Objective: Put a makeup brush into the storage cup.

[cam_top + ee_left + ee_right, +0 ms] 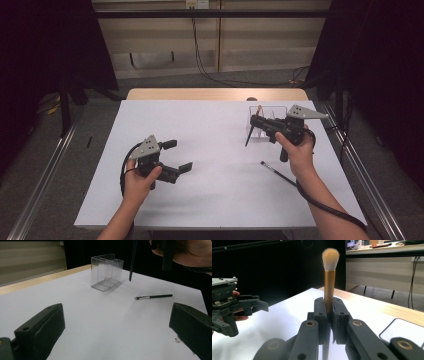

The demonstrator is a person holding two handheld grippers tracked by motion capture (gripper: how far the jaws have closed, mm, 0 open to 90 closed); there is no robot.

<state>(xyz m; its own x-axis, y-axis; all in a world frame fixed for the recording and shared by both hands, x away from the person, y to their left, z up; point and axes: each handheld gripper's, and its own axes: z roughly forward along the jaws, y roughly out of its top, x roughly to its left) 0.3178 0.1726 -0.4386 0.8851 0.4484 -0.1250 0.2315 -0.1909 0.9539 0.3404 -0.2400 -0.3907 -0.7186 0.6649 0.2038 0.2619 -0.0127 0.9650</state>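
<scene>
Right gripper clamps a makeup brush upright, bristles up.
Left gripper gapes empty over the white desk; dark room.

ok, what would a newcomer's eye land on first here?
The gold-handled makeup brush, clamped upright in the right gripper with its bristles up. Just beyond it in the high view stands the clear plastic organizer at the table's far right, and a thin black brush lies flat on the white table. The left gripper hangs open.
</scene>
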